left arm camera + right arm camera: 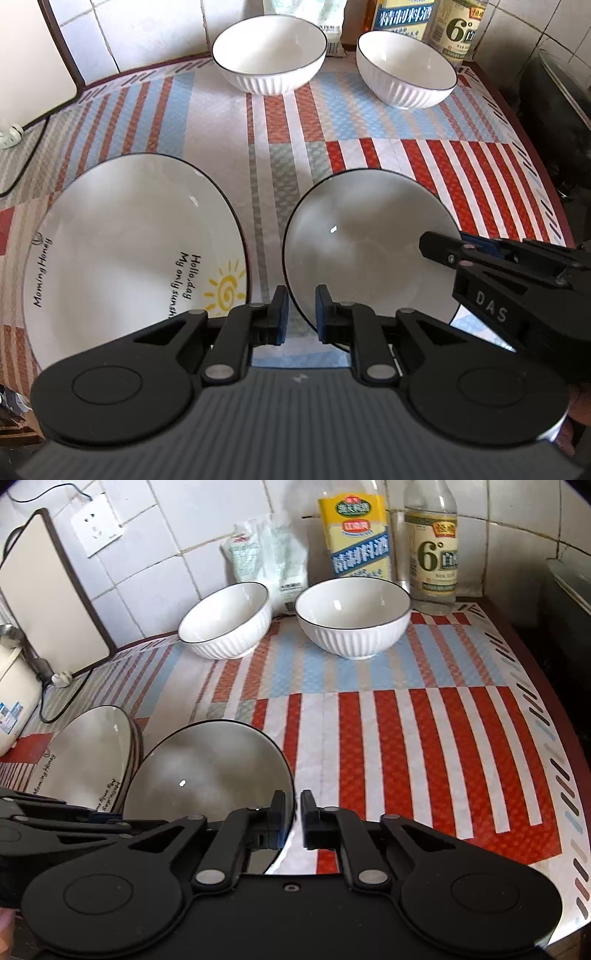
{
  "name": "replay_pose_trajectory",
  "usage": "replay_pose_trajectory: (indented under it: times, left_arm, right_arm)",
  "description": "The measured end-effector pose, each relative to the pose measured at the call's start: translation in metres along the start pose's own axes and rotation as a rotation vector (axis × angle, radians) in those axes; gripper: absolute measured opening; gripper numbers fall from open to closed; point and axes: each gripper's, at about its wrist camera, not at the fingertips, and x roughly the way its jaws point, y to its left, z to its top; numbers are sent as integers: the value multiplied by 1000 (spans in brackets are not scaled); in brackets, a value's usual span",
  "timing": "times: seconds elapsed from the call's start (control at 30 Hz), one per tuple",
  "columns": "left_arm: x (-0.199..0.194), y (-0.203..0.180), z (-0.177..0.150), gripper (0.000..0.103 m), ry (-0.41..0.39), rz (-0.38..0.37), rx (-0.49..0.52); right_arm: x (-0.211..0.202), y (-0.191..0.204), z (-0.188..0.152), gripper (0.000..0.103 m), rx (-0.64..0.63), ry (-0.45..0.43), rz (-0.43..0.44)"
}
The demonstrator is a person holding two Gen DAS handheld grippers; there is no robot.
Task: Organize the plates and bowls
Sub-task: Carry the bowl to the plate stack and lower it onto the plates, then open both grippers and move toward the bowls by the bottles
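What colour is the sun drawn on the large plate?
Yellow; the sun on the large plate shows best in the left wrist view.

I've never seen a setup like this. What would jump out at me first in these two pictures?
Probably the two black claws: the left claw and right claw each straddle the rim of the plain plate at the near edge of the striped mat. Beside it lies a plate with a yellow sun drawing. Two ribbed white bowls stand at the back before the bottles.

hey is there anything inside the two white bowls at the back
No, both ribbed bowls show bare white insides in the right wrist view.
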Motion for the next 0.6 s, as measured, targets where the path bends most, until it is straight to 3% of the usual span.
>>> replay_pose_trajectory:
  times: [0.17, 0.23, 0.3, 0.47, 0.6]
  left_arm:
    - [-21, 5, 3, 26, -26, -12, 6]
    - [-31, 5, 5, 26, -41, -19, 12]
    - [-42, 3, 6, 29, -63, -19, 31]
    - [-69, -4, 12, 32, -108, -38, 64]
    - [-93, -12, 13, 32, -141, -75, 108]
  right_arm:
    - [-23, -7, 5, 23, 0, -28, 38]
    - [-34, -9, 6, 39, -29, -47, 28]
    - [-44, -9, 8, 47, -73, -65, -2]
    - [-70, -7, 16, 57, -206, -98, -24]
    - [-91, -9, 22, 62, -273, -110, 8]
